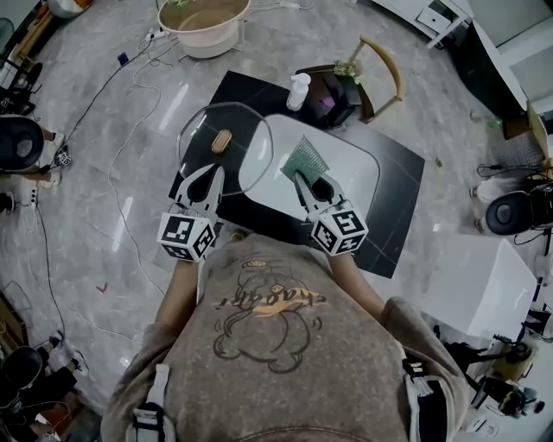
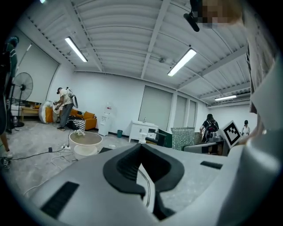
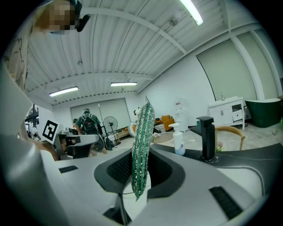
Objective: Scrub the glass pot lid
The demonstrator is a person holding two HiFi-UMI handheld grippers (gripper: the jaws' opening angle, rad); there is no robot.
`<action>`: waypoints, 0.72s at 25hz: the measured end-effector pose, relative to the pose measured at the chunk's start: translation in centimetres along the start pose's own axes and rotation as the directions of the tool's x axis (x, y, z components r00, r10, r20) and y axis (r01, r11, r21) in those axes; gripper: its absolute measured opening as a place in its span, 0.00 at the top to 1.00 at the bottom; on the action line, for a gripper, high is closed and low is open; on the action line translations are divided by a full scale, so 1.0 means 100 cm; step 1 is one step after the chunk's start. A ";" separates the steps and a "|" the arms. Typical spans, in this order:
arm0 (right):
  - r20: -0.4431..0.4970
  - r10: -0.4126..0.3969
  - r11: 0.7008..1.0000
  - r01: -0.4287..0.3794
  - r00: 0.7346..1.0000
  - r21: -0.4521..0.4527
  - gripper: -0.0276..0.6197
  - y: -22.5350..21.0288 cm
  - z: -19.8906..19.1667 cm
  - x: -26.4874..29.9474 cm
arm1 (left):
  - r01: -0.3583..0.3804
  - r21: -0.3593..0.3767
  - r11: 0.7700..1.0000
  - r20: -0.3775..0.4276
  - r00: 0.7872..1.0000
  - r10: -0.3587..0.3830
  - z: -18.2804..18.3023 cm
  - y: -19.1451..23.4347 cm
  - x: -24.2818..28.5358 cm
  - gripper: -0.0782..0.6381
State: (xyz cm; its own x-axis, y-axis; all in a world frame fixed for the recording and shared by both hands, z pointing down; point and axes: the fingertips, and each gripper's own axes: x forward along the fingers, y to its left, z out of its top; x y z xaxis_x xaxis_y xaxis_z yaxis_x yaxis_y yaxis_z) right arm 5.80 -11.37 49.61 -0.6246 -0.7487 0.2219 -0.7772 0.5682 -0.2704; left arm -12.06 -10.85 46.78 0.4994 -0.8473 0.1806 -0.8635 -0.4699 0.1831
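Note:
The glass pot lid (image 1: 242, 142), round with a metal rim and a wooden knob (image 1: 221, 140), is held up over the left end of the black counter (image 1: 393, 186). My left gripper (image 1: 206, 175) is shut on its near rim. In the left gripper view the rim (image 2: 146, 187) runs as a thin metal band between the closed jaws of the left gripper (image 2: 142, 154). My right gripper (image 1: 300, 178) is shut on a green sparkly scrub cloth (image 1: 306, 158), just right of the lid and apart from it. In the right gripper view the scrub cloth (image 3: 142, 141) stands upright between the jaws of the right gripper (image 3: 138, 170).
A white sink (image 1: 346, 164) is set in the counter under the right gripper. Behind it stand a white soap bottle (image 1: 298, 90) and a black faucet (image 1: 333, 97). A wooden chair (image 1: 382, 62) and a round basin (image 1: 206, 22) stand beyond. Cables (image 1: 130, 112) lie on the floor at left.

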 end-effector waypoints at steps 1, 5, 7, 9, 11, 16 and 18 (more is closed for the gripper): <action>0.003 0.001 1.000 -0.001 1.000 -0.002 0.82 0.001 0.001 0.000 | -0.006 -0.002 1.000 0.001 1.000 0.006 0.000 0.001 -0.001 0.88; 0.006 0.016 1.000 -0.015 1.000 -0.024 0.82 0.005 0.002 0.000 | -0.016 -0.028 0.999 0.009 1.000 0.017 0.000 0.003 -0.002 0.88; 0.005 0.016 0.999 -0.016 1.000 -0.030 0.82 0.005 0.003 0.000 | -0.016 -0.035 0.999 0.014 1.000 0.016 0.001 0.003 -0.002 0.88; 0.005 0.008 1.000 -0.008 1.000 -0.030 0.82 0.005 0.005 -0.001 | -0.020 -0.041 0.999 0.016 1.000 0.020 0.003 0.003 -0.003 0.88; 0.004 0.002 0.999 -0.002 1.000 -0.032 0.82 0.005 0.007 -0.001 | -0.030 -0.053 0.998 0.017 0.999 0.031 0.003 0.005 -0.005 0.88; -0.009 0.004 0.999 -0.004 1.000 -0.040 0.82 0.004 0.005 -0.001 | -0.036 -0.072 0.997 0.013 0.999 0.037 0.004 0.004 -0.004 0.88; -0.012 0.005 0.999 -0.006 1.000 -0.044 0.82 0.004 0.004 -0.001 | -0.040 -0.067 0.997 0.009 0.999 0.041 0.004 0.005 -0.004 0.88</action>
State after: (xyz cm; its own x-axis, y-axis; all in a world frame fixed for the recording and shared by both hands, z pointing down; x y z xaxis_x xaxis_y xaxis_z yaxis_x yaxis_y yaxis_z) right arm 5.57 -11.21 49.08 -0.6297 -0.7414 0.2318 -0.7761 0.5872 -0.2300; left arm -12.72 -10.82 46.43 0.4628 -0.8682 0.1791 -0.8764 -0.4178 0.2396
